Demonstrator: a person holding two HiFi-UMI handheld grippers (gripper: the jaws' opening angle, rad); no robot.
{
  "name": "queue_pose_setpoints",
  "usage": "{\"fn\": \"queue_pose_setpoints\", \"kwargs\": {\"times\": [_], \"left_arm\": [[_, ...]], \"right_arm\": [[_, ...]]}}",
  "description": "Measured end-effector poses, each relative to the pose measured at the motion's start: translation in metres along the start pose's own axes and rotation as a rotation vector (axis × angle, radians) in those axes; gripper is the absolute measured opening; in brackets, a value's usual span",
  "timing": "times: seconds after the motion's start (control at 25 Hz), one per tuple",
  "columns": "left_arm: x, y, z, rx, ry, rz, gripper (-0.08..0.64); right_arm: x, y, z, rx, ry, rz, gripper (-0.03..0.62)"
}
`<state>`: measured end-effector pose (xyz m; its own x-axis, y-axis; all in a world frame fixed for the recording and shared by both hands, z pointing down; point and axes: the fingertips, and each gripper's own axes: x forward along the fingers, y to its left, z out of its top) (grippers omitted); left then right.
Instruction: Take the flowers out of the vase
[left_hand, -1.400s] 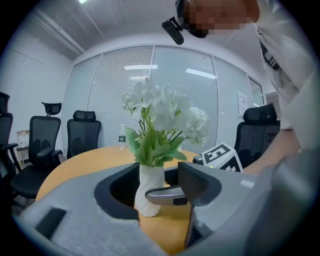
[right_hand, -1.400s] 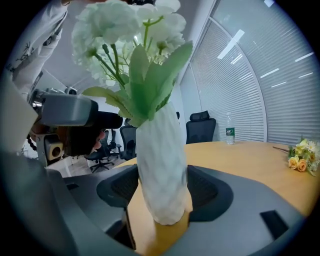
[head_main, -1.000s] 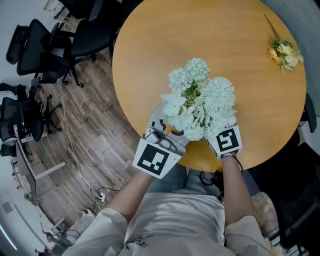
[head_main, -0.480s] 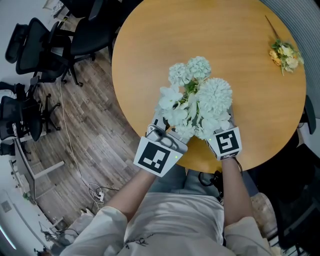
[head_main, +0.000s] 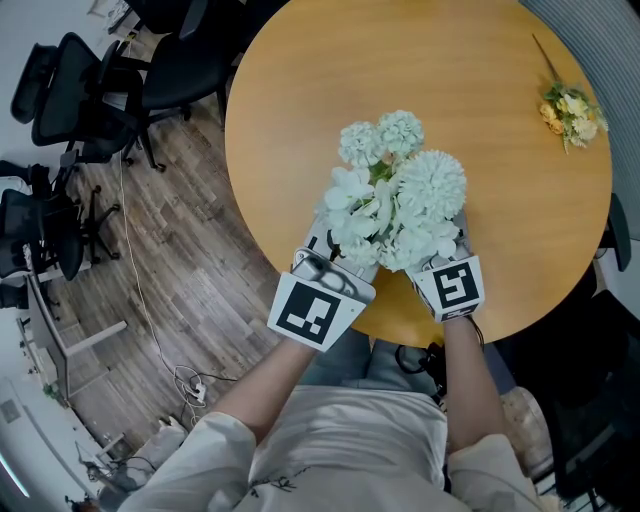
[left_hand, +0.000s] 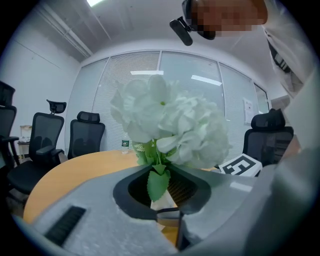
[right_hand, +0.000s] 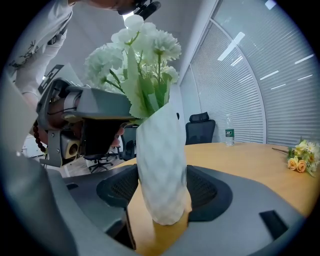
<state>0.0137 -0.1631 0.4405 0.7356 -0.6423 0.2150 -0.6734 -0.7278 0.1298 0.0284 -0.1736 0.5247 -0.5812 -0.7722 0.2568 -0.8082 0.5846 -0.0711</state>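
A bunch of white flowers (head_main: 395, 205) stands in a white textured vase (right_hand: 162, 170) near the front edge of the round wooden table (head_main: 300, 90); in the head view the blooms hide the vase. My left gripper (left_hand: 161, 189) has just been closing and is shut on the green stems and a leaf (left_hand: 159, 182) just above the vase's mouth. My right gripper (right_hand: 162, 192) is shut on the vase body, one pad against each side. Both marker cubes (head_main: 315, 310) (head_main: 458, 285) show under the blooms.
A small yellow flower bunch (head_main: 567, 108) lies at the table's far right. Black office chairs (head_main: 80, 100) stand on the wood floor to the left. A water bottle (right_hand: 229, 134) stands at the far side of the table. The person's body is close to the table's front edge.
The blooms have drawn together and shifted slightly away from the person. The left gripper has edged in under them. The right gripper has stayed put.
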Motion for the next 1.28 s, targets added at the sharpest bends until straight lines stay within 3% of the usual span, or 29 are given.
{"fn": "queue_pose_setpoints", "kwargs": {"times": [1.28], "left_arm": [[-0.038, 0.002, 0.05, 0.025, -0.089, 0.011, 0.051]], "right_arm": [[-0.001, -0.004, -0.008, -0.009, 0.018, -0.007, 0.272]]}}
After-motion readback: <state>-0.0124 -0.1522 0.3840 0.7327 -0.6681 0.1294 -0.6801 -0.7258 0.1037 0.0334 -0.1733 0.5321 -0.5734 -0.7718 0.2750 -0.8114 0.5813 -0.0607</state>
